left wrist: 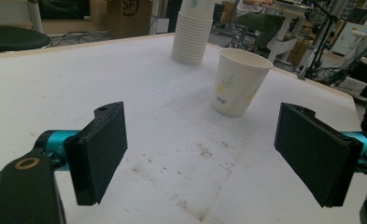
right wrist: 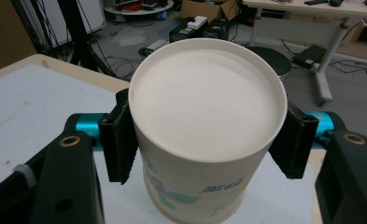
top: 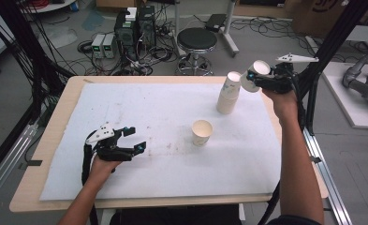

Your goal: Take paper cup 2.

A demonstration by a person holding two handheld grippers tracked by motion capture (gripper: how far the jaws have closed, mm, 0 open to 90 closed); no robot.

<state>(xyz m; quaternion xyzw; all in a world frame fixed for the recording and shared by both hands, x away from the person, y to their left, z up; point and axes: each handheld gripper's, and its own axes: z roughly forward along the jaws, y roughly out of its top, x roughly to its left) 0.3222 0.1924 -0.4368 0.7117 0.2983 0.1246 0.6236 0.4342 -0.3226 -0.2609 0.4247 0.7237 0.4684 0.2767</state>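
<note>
Right gripper (top: 258,77) clamps one paper cup (right wrist: 204,130), lifted beside the cup stack (top: 228,96) at the tabletop's far right. One cup (top: 202,132) already stands mid-tabletop. Left gripper (top: 134,137) wide open, empty. Placing remains.

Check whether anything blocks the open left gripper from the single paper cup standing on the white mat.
Nothing visible does: bare white mat lies between the left gripper and the lone paper cup. The cup stack stands farther back, off to one side.
</note>
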